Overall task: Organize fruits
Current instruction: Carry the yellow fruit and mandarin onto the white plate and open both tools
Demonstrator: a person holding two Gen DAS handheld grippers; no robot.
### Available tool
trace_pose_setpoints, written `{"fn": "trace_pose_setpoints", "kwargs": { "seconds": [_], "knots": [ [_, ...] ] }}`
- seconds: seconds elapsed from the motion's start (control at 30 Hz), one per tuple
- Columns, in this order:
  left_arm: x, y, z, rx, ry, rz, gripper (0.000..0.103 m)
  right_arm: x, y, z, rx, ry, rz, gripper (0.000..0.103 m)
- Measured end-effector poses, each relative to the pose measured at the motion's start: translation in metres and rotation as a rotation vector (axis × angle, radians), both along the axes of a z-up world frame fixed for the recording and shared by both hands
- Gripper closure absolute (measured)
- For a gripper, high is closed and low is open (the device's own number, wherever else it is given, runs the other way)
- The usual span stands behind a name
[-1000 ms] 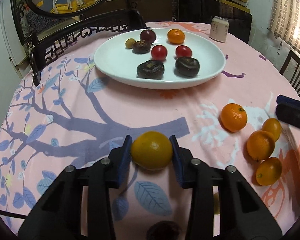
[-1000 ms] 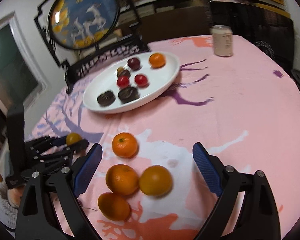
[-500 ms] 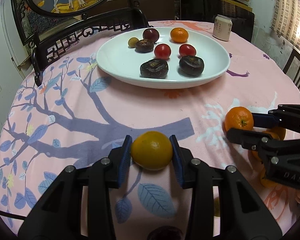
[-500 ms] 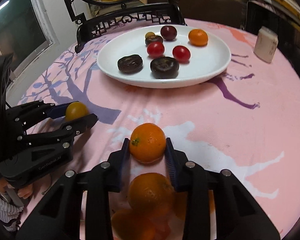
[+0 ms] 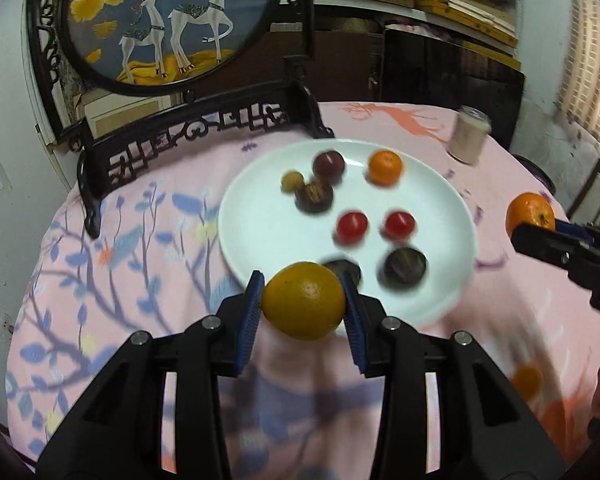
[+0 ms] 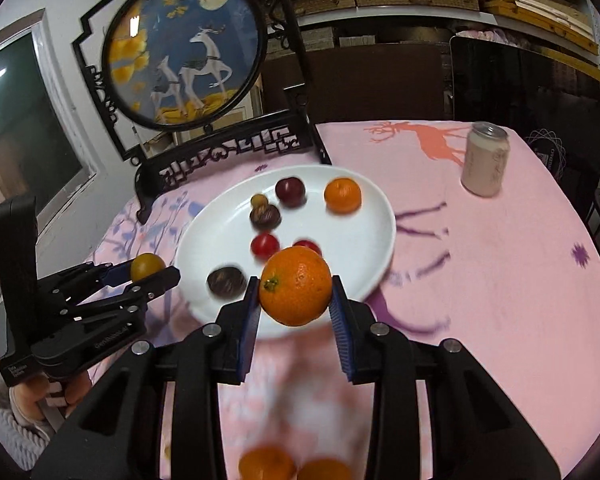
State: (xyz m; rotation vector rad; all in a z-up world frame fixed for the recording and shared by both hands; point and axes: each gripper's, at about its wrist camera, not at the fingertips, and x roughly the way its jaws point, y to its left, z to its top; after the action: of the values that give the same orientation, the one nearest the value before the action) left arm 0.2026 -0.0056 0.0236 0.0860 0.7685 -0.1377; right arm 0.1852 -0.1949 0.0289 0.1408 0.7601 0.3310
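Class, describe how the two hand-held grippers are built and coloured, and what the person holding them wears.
Each gripper, left gripper and right gripper, is matt black plastic with silver screw heads and two fingers lined with ribbed blue pads. Small pale lettering marks the left one's body. A knitted light grey sleeve shows at the left hand.

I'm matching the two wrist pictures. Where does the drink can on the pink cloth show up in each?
Left wrist view: the drink can stands upper right, beyond the white plate.
Right wrist view: the drink can stands upper right, right of the plate.
Shared landmark: the round deer screen behind the plate.
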Motion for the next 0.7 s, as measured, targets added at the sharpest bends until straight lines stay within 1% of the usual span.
{"fn": "trace_pose_setpoints", "kwargs": {
  "seconds": [0.07, 0.13, 0.23, 0.27, 0.3, 0.33, 0.43, 0.53, 0.63, 0.7],
  "knots": [
    [0.017, -0.001, -0.005, 0.004, 0.010, 0.015, 0.064, 0.019, 0.003, -0.007, -0.002, 0.018, 0.001, 0.069],
    [0.034, 0.002, -0.014, -0.011, 0.036, 0.025, 0.064, 0.041, 0.006, -0.021, -0.016, 0.054, 0.002, 0.069],
    [0.047, 0.006, -0.028, -0.021, 0.071, 0.033, 0.063, 0.055, 0.009, -0.038, -0.039, 0.101, 0.020, 0.067],
    [0.048, 0.006, -0.030, -0.022, 0.072, 0.027, 0.053, 0.058, 0.010, -0.042, -0.041, 0.116, 0.019, 0.064],
    [0.046, 0.006, -0.031, -0.020, 0.063, 0.021, 0.045, 0.058, 0.008, -0.043, -0.035, 0.114, 0.018, 0.055],
    [0.044, 0.005, -0.030, -0.013, 0.043, 0.021, 0.036, 0.056, 0.007, -0.040, -0.027, 0.094, 0.017, 0.049],
    [0.036, 0.002, -0.023, -0.001, 0.014, 0.016, 0.032, 0.045, 0.004, -0.029, -0.015, 0.051, 0.009, 0.047],
    [0.025, 0.004, -0.016, -0.010, -0.006, 0.016, 0.024, 0.034, -0.002, -0.021, 0.011, 0.030, 0.000, 0.045],
    [0.011, 0.008, -0.015, -0.012, -0.017, 0.031, 0.018, 0.021, -0.007, -0.020, 0.023, 0.030, -0.010, 0.045],
    [0.001, 0.012, -0.017, -0.024, -0.012, 0.040, 0.017, 0.010, -0.009, -0.023, 0.028, 0.032, -0.015, 0.045]
  ]
}}
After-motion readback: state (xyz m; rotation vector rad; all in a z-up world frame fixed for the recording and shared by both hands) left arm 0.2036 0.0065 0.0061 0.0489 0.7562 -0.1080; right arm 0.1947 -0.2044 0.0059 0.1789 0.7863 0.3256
